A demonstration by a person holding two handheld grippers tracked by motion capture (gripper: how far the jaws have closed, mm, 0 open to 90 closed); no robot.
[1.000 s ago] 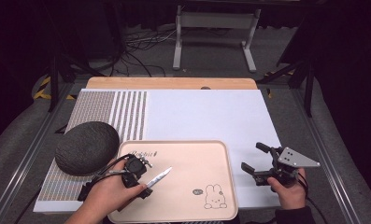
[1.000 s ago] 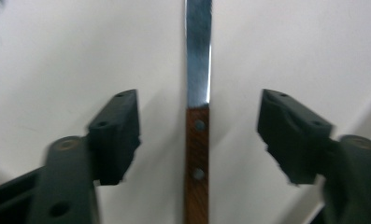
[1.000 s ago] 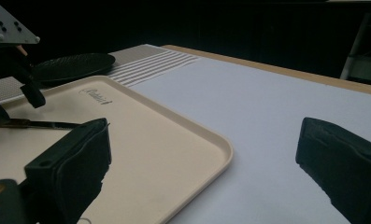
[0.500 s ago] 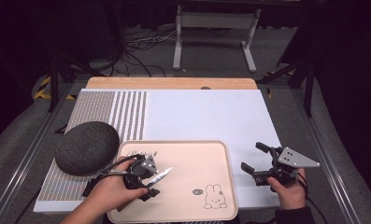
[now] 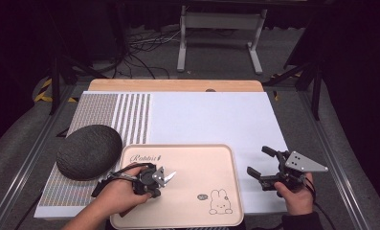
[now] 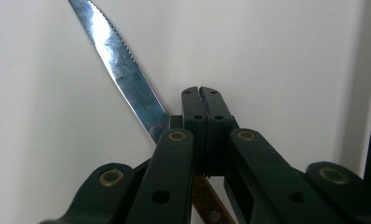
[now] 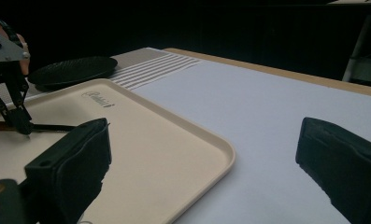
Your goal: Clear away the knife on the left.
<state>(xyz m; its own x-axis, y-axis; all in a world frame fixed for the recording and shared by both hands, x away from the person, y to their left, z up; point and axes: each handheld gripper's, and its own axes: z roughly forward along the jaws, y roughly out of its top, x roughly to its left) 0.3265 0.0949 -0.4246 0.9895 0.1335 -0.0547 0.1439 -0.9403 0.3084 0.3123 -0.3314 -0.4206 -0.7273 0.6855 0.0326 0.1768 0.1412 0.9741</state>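
Here the left hand (image 5: 123, 194) reaches in from the lower left, wrist low over the beige tray (image 5: 211, 158), and points the left gripper (image 5: 155, 180) toward the tray's middle. In the left gripper view its black jaws stand pressed together tip to tip above the knife (image 6: 122, 60); they have just been closing. The serrated blade runs out past their left side and the brown handle shows beneath them, so whether the pads pinch the knife cannot be told. The knife lies on the left half of the tray, its blade tip aimed toward the rabbit drawing (image 5: 220, 202). Compared with a second ago, the left gripper has tipped down onto the knife, and less of the blade shows beyond it. The right hand (image 5: 293, 199) rests off the tray's right edge on the white mat (image 5: 211, 117), unchanged, holding the right gripper (image 5: 260, 163) with jaws spread wide.
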